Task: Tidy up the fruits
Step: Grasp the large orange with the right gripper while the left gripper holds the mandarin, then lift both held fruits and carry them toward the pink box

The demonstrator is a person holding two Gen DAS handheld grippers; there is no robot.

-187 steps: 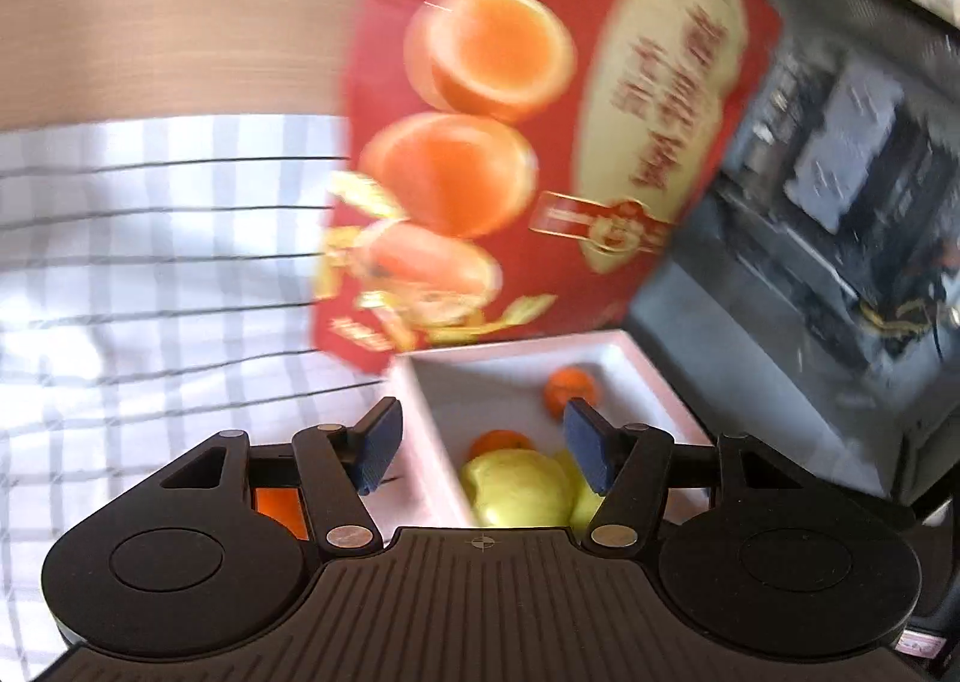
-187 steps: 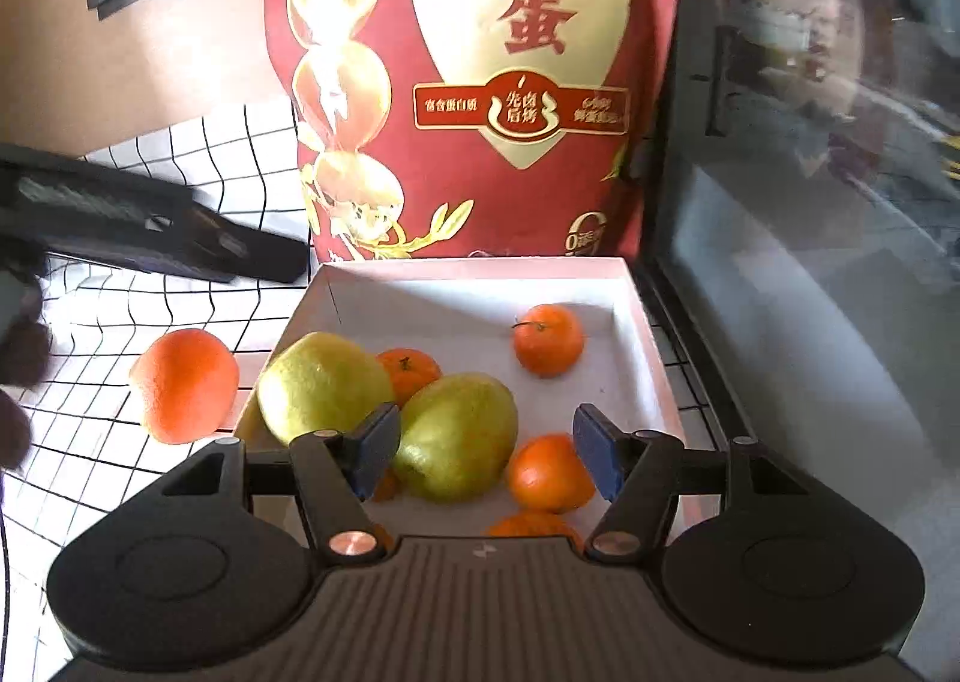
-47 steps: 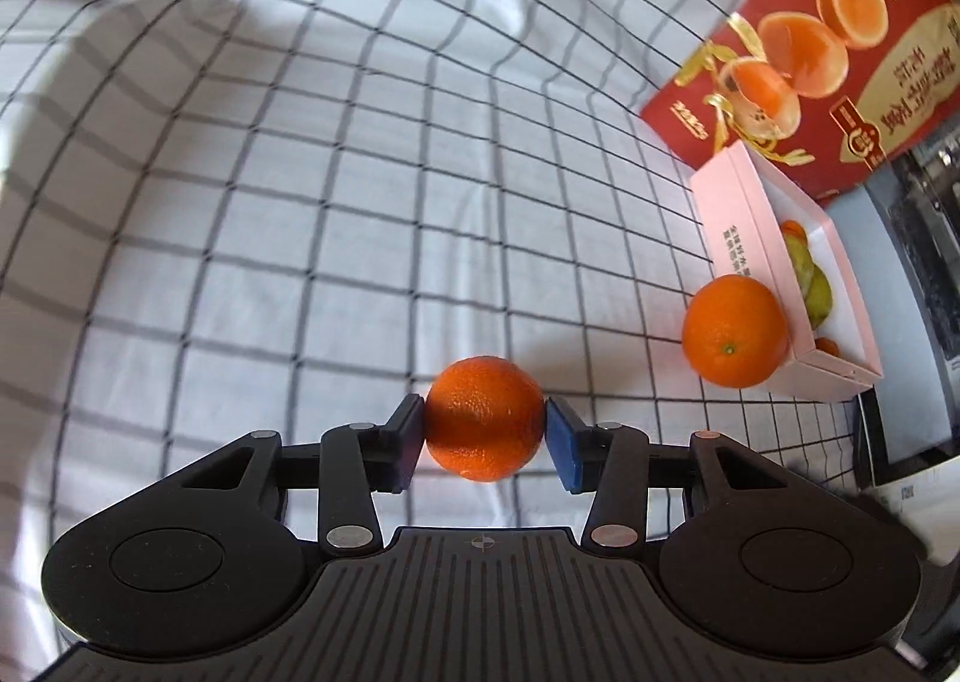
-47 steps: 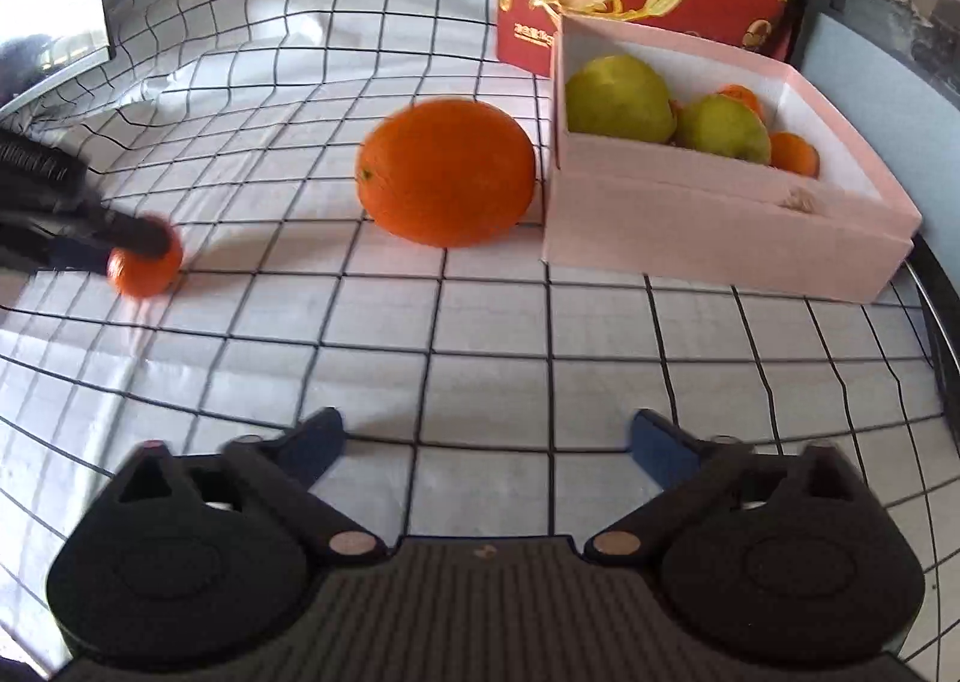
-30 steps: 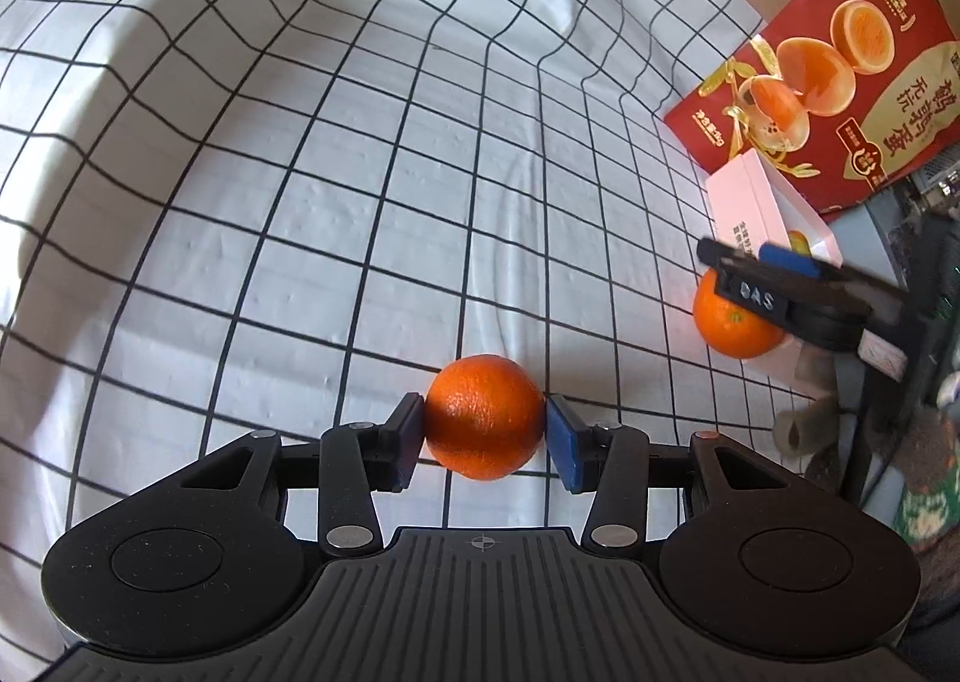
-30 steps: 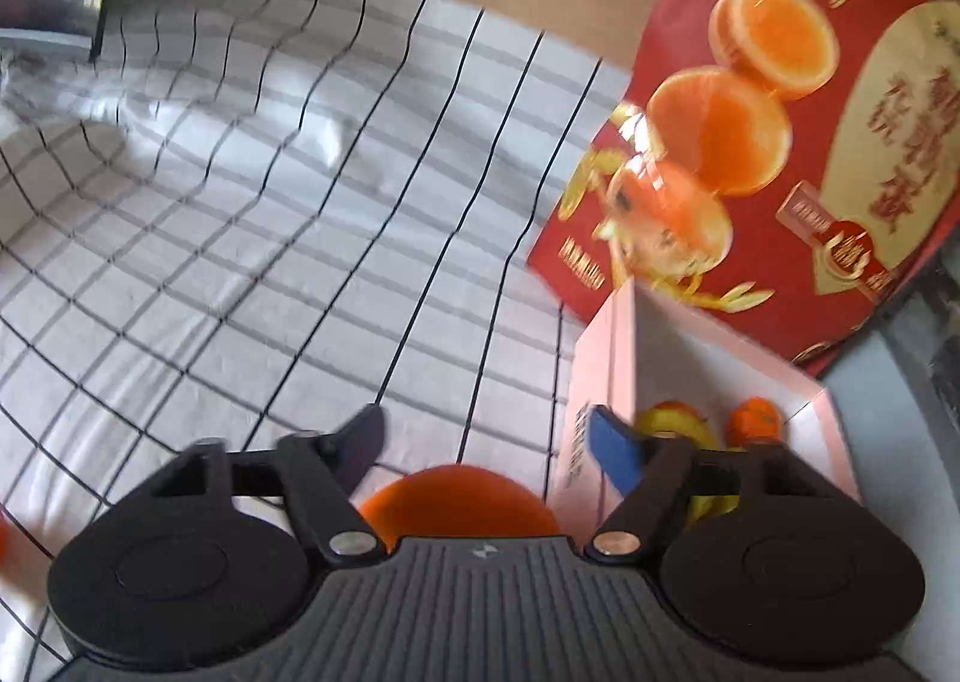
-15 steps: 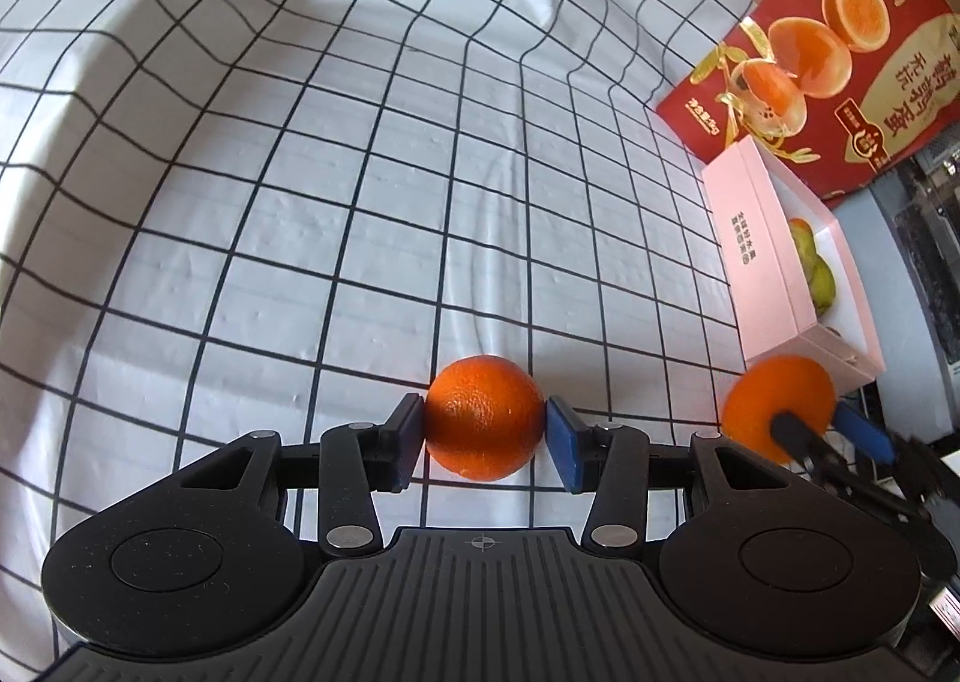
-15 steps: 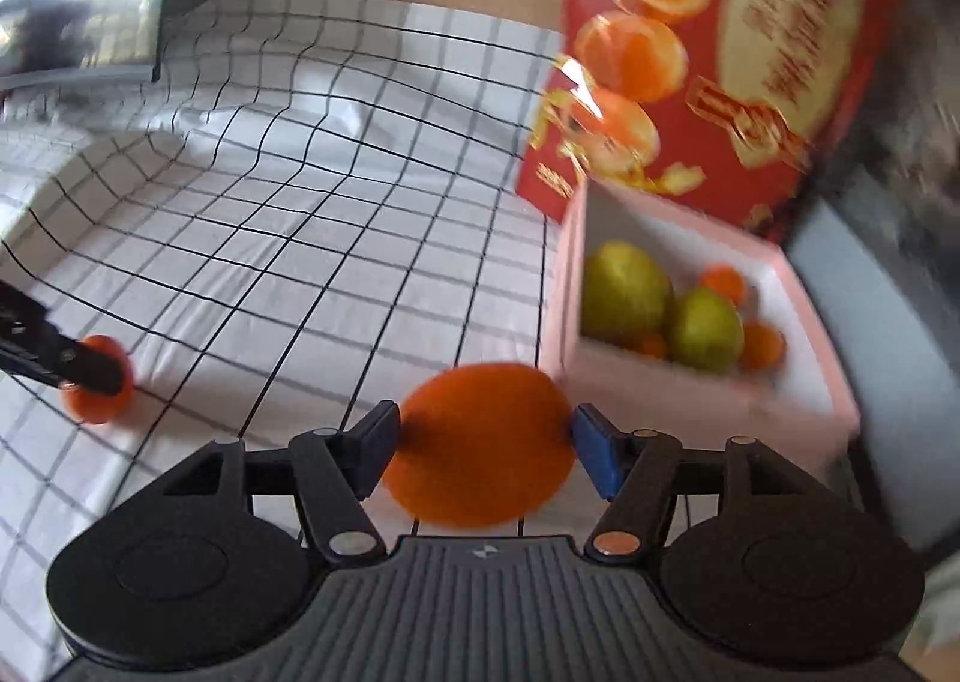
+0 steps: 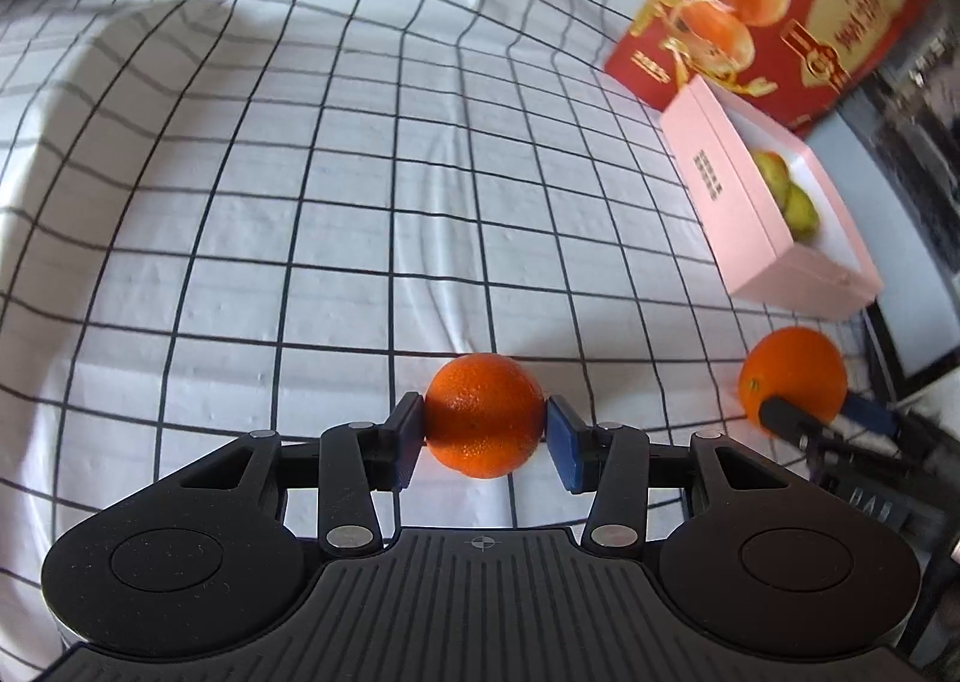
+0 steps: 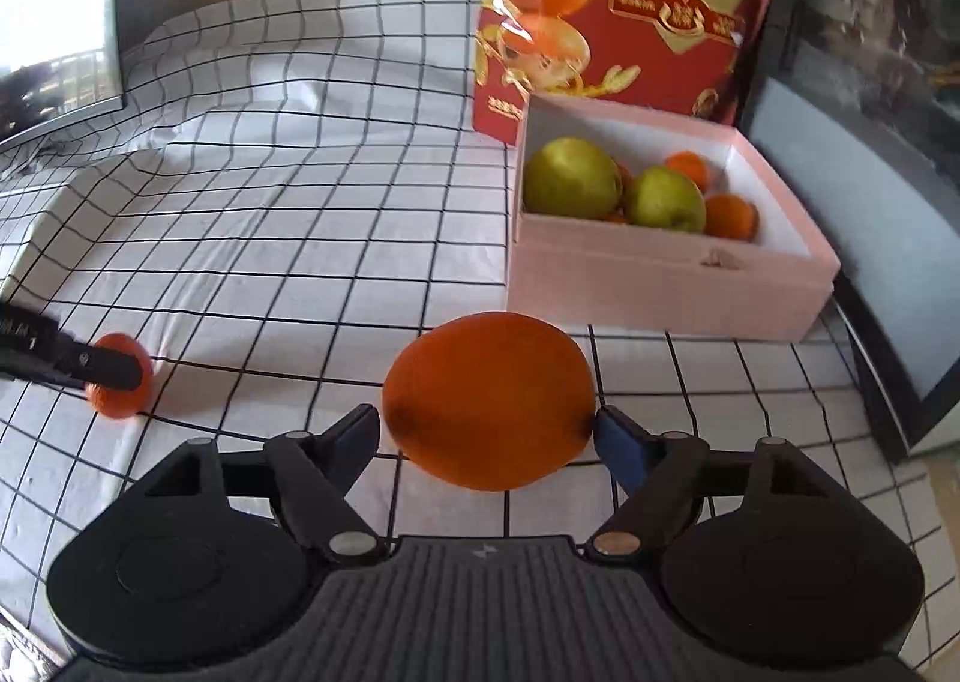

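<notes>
My left gripper (image 9: pixel 485 440) is shut on a small orange (image 9: pixel 483 415) just above the checked cloth. My right gripper (image 10: pixel 487 434) is shut on a large orange (image 10: pixel 489 400) and holds it in front of the pink box (image 10: pixel 660 286). The large orange also shows at the right of the left wrist view (image 9: pixel 792 376), and the small orange at the left of the right wrist view (image 10: pixel 117 376). The pink box (image 9: pixel 732 214) holds two green fruits (image 10: pixel 570 178) and several small oranges (image 10: pixel 729 215).
A red printed carton (image 10: pixel 630 3) stands behind the pink box. A dark framed panel (image 10: pixel 870 238) lies right of the box. A screen (image 10: pixel 54 33) stands at the far left. The white checked cloth (image 9: pixel 300 190) covers the table.
My right gripper took hold of the large orange beside the box and pulled it back toward the near side. My left gripper kept the small orange in its grip.
</notes>
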